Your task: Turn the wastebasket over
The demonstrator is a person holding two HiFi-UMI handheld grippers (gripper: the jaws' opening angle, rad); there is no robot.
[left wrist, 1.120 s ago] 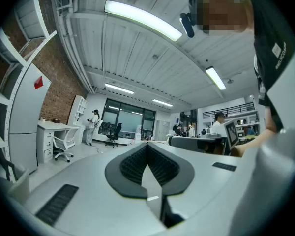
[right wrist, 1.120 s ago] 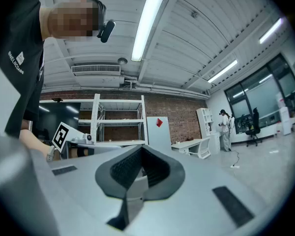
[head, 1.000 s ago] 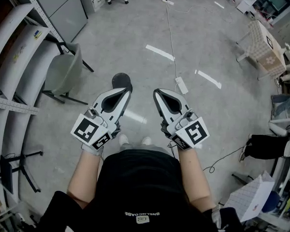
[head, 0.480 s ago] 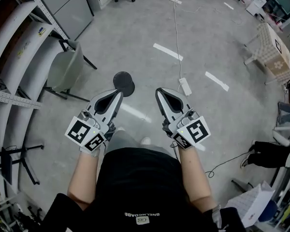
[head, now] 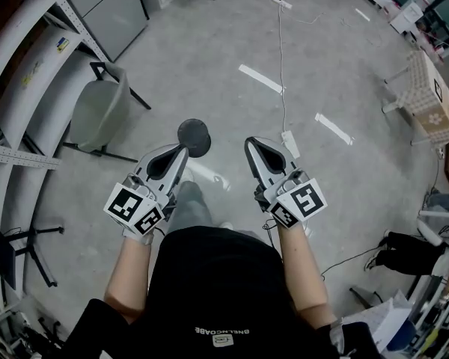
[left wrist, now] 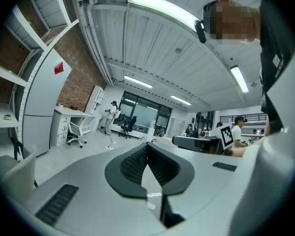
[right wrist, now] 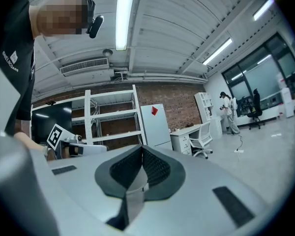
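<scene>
- The left gripper (head: 179, 152) and the right gripper (head: 251, 143) have smooth white shells. Both sets of ribbed dark jaws are closed together with nothing between them.
- The wastebasket (head: 194, 135) is a dark, round shape on the floor at frame centre, just past the left gripper's tip.
- The concrete floor (head: 209, 43) is mottled grey, and a grey moulded chair (head: 97, 111) stands at the upper left.

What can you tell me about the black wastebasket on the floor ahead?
The wastebasket shows from almost straight above as a round dark shape, plain and matte. It stands alone on the grey floor, left of a white cable. Whether its open end faces up or down cannot be told. The left hand-held gripper, shut and empty, points toward it without touching.
</scene>
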